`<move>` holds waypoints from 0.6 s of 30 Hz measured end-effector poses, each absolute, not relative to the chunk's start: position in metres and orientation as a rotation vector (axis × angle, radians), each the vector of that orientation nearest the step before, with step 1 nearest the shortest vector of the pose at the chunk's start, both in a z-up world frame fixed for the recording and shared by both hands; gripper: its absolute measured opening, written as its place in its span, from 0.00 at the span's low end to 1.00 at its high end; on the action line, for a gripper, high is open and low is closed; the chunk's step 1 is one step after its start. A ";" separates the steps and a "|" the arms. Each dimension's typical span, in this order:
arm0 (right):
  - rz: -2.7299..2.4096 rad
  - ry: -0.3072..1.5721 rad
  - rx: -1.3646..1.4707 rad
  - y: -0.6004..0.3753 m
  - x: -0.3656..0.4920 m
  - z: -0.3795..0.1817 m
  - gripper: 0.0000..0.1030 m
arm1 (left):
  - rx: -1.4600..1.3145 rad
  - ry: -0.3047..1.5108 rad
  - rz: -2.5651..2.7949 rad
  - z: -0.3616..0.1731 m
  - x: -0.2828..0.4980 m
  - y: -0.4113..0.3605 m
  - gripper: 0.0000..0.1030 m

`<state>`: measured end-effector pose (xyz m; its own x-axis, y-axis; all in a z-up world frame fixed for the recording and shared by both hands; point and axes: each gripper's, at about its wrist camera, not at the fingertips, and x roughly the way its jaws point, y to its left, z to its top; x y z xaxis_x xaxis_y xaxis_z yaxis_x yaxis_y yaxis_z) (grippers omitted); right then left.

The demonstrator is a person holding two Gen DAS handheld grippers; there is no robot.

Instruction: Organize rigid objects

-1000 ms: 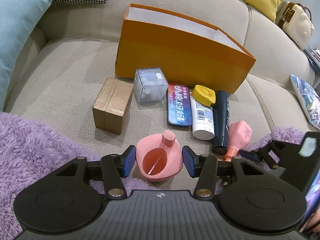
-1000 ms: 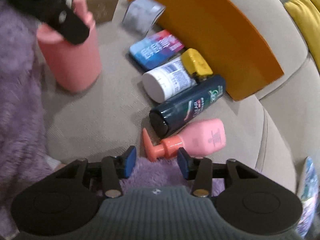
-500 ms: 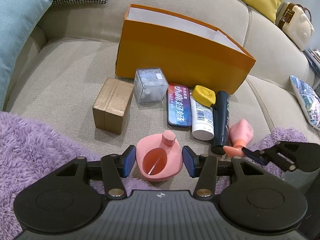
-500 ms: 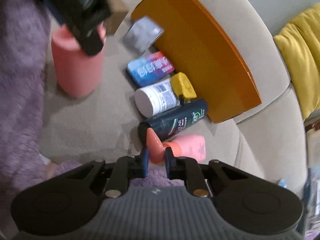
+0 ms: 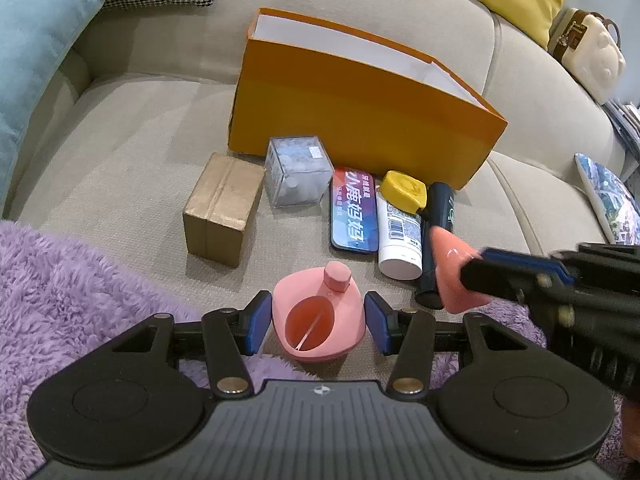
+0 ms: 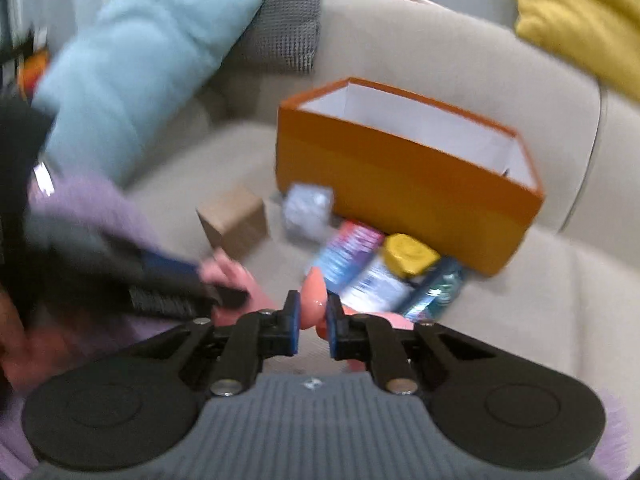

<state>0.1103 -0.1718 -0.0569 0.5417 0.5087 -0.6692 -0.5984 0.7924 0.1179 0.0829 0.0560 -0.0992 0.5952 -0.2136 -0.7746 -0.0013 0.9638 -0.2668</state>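
A pink cup [image 5: 320,320] stands on the sofa seat at the purple blanket's edge. My left gripper [image 5: 318,322] has a pad against each side of it. My right gripper [image 6: 314,322] is shut on the coral pump head of the pink pump bottle [image 6: 314,296], which is lifted off the seat; its body is mostly hidden under the fingers. In the left wrist view the right gripper [image 5: 472,268] comes in from the right with the pump head [image 5: 452,272] at its tips. An open orange box [image 5: 360,120] stands behind, its white inside showing [image 6: 420,128].
In front of the box lie a cardboard box [image 5: 220,208], a clear cube [image 5: 298,176], a blue-red tin [image 5: 354,212], a white bottle with a yellow cap [image 5: 400,236] and a dark bottle [image 5: 440,208]. A purple fluffy blanket [image 5: 60,288] covers the near seat. Cushions line the backrest.
My right gripper closed on the pink bottle's pump head, then rose and rolled with it, lifting the bottle off the seat. The left gripper and the cup stayed put.
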 end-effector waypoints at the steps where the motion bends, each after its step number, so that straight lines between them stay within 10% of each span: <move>1: 0.671 0.776 -0.078 -0.173 0.118 -0.060 0.08 | -0.250 0.929 -0.125 -0.099 0.083 0.056 0.56; 8: 0.653 0.950 0.332 -0.214 0.136 -0.081 0.00 | -0.243 0.929 -0.132 -0.100 0.085 0.055 0.56; 18: 0.621 1.039 0.149 -0.192 0.139 -0.099 0.05 | -0.233 0.944 -0.163 -0.099 0.085 0.050 0.56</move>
<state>0.1386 -0.1923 -0.0993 0.3537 0.5464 -0.7592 -0.4098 0.8201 0.3993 0.0848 0.0504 -0.0988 0.5767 -0.2395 -0.7811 0.0369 0.9627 -0.2680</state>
